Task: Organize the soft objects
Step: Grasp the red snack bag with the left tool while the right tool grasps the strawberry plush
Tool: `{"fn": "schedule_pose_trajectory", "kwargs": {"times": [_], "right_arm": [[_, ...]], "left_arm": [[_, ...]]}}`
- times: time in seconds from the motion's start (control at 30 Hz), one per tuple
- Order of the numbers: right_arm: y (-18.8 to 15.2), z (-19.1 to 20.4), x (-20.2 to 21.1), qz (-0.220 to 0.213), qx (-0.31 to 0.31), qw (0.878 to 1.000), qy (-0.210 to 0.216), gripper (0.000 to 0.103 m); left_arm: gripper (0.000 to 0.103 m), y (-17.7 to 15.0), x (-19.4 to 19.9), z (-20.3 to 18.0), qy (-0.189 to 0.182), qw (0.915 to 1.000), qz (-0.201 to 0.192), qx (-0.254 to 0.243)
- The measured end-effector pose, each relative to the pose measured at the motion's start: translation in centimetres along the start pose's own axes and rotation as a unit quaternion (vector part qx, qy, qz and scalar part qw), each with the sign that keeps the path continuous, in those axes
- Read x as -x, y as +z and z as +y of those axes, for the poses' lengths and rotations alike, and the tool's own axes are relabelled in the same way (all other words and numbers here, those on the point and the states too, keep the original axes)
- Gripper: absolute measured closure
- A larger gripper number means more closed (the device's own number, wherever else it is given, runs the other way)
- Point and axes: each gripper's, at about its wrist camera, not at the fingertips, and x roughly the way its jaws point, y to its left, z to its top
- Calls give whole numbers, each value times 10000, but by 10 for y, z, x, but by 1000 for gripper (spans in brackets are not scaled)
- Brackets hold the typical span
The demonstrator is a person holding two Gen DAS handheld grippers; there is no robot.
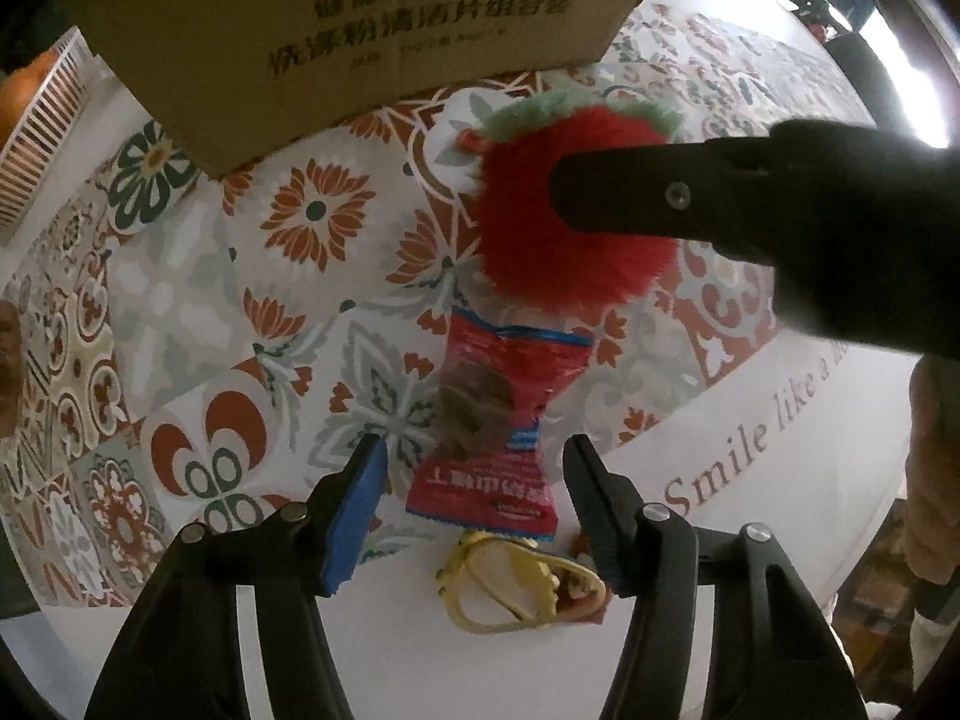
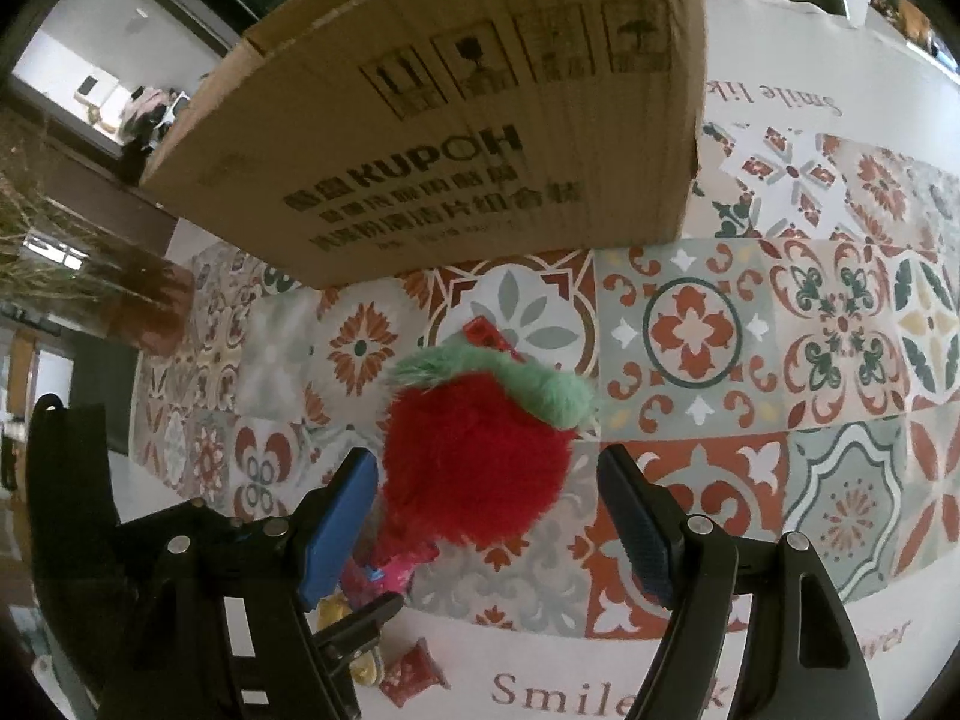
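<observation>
Right tool [image 2: 486,516] open; "Smile" tablecloth [image 2: 690,324]; "KUPOH" box [image 2: 456,138].

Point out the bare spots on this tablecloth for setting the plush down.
Free: tiles left of the red packet, below the box; also tiles right of the plush. Crowded: the line from plush through packet to the yellow toy.

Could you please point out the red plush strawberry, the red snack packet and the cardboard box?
red plush strawberry [image 2: 474,468]: right wrist view, middle of its red fur.
red snack packet [image 1: 498,420]: left wrist view, its pinched middle.
cardboard box [image 2: 456,138]: right wrist view, printed side.
</observation>
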Motion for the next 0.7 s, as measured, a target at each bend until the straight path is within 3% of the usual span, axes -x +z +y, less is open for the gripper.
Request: {"fn": "schedule_pose_trajectory", "kwargs": {"times": [0.5, 0.57, 0.7], "right_arm": [[7, -4, -31, 203, -245, 9991, 288, 27], [7, -3, -33, 181, -200, 9992, 293, 30], [4, -1, -40, 247, -88, 9994, 230, 53]], "left_arm": [[59, 5, -17, 5, -227, 9987, -136, 427], [65, 6, -19, 0, -166, 9987, -207, 430], [65, 1, -17, -9, -113, 9983, -353, 443]]}}
